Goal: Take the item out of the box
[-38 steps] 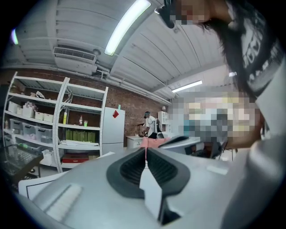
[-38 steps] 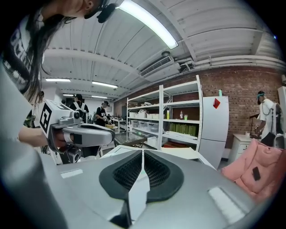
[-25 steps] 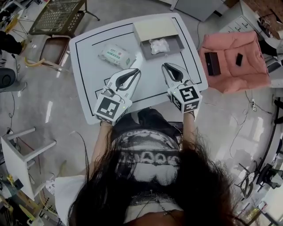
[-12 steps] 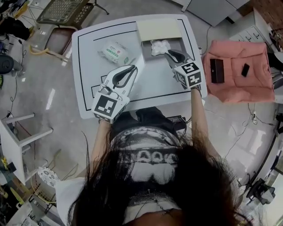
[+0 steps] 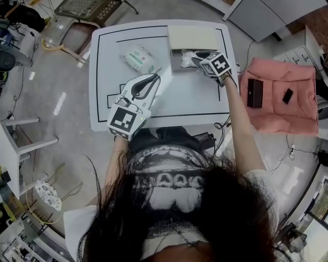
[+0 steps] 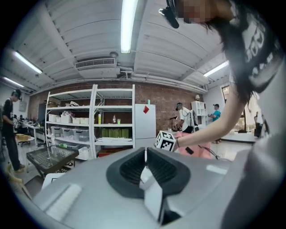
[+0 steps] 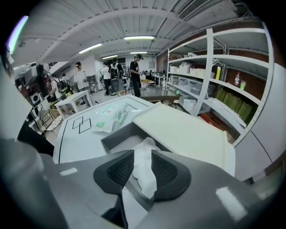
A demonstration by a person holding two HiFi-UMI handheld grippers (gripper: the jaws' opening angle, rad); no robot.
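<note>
A grey open box point(image 5: 177, 65) with its cream lid point(image 5: 193, 37) folded back stands at the table's far edge. A crumpled white item point(image 5: 185, 55) lies inside it. My right gripper point(image 5: 192, 59) reaches down into the box. In the right gripper view its jaws point(image 7: 143, 161) have just been opening and stand wide, with the white item point(image 7: 144, 166) between them. The box wall point(image 7: 114, 137) and lid point(image 7: 185, 130) lie just ahead. My left gripper point(image 5: 152, 82) hovers shut over the table's middle, its jaws point(image 6: 145, 157) together and holding nothing.
A pack of wet wipes point(image 5: 140, 59) lies left of the box on the white table point(image 5: 107, 77). A pink padded seat point(image 5: 282, 97) with two black items stands to the right. A wire basket point(image 5: 89, 9) and a white stool point(image 5: 23, 148) are on the left.
My right gripper has travelled from the table's near side to the box and tipped down into it, its jaws opening. The left gripper has barely shifted.
</note>
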